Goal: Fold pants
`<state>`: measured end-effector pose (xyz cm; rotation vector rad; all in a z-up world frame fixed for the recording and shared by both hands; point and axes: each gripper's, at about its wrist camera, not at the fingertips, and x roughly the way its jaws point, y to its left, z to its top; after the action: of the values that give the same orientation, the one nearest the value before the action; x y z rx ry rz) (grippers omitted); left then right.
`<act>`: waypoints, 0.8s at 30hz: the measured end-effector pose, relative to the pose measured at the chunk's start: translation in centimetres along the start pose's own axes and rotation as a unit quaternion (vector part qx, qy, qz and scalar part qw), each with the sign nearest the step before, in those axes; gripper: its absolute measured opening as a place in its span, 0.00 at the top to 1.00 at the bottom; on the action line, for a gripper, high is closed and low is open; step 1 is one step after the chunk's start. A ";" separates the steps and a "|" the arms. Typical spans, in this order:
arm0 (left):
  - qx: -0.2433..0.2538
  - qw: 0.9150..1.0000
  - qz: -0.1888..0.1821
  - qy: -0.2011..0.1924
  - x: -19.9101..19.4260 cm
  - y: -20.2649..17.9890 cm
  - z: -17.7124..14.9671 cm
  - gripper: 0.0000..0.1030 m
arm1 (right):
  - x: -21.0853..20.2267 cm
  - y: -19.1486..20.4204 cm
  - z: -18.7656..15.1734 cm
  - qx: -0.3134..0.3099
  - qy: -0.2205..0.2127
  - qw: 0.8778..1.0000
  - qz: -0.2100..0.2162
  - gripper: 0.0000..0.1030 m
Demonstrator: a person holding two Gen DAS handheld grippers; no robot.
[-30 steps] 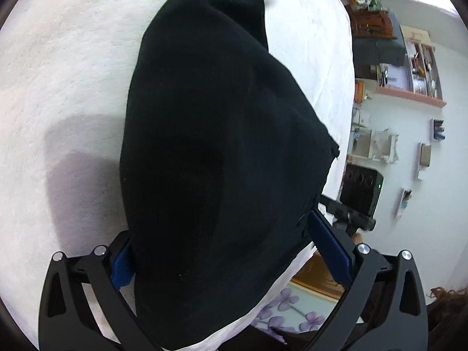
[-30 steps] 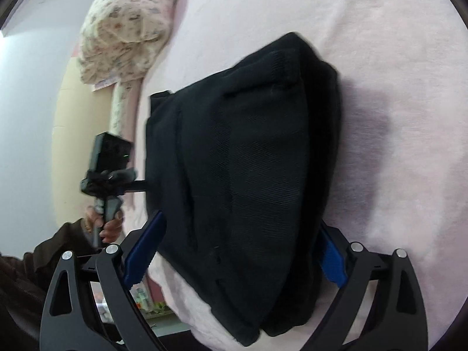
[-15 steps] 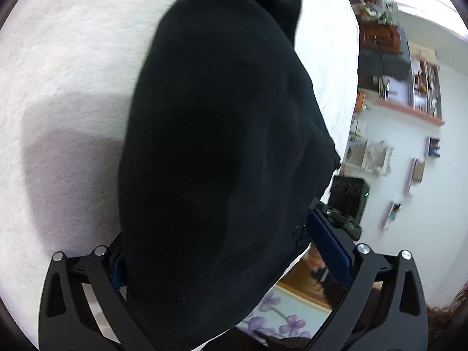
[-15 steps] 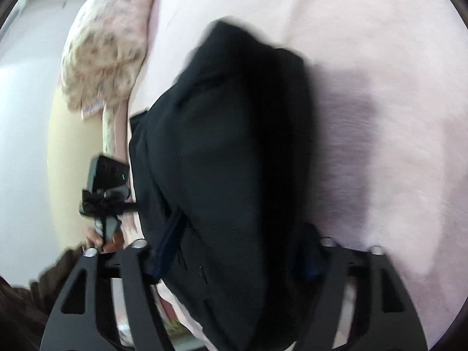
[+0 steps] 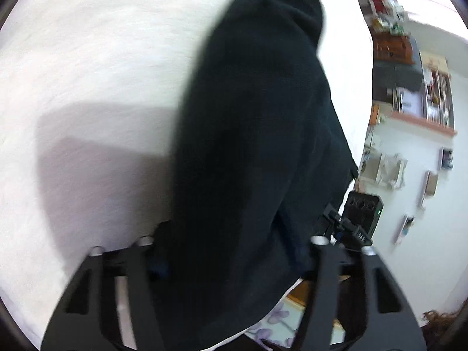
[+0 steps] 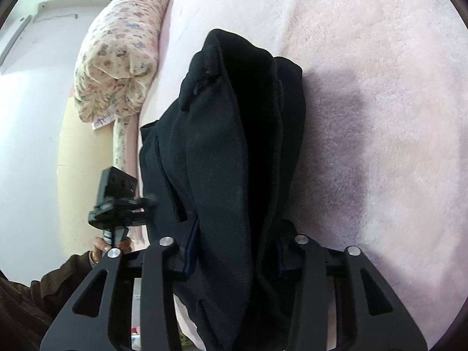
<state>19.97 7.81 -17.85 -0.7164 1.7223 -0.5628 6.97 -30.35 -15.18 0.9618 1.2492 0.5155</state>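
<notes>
Pants (image 6: pixel 234 152) bunched between both jaws, left gripper (image 5: pixel 234 251) and right gripper (image 6: pixel 234 251) just closing, clenched on cloth: lift evenly, keep folds aligned.

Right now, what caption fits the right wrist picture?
Right gripper closing on folded black pants lying on a pink blanket.

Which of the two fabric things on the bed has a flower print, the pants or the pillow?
The pillow: cream with small flowers, lying at the bed's far left edge. The pants are plain black, bunched between the right gripper's jaws.
</notes>
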 end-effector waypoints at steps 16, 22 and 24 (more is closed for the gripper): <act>0.056 0.996 -0.002 -0.074 -1.9 -3.6 -2.2 0.81 | -1.2 3.7 0.4 -0.038 -0.004 0.998 0.046 0.68; 0.076 0.993 -0.029 -0.090 -3.6 -5.2 -2.2 0.82 | -2.3 4.9 1.4 -0.059 -0.016 0.996 0.062 0.68; 0.081 0.991 -0.039 -0.099 -4.1 -5.9 -1.7 0.82 | -2.7 5.2 2.0 -0.066 -0.026 0.995 0.067 0.68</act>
<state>20.08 6.62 -10.59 -0.7013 1.4533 -0.6546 9.01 -30.39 -9.32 0.9445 1.0956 0.6661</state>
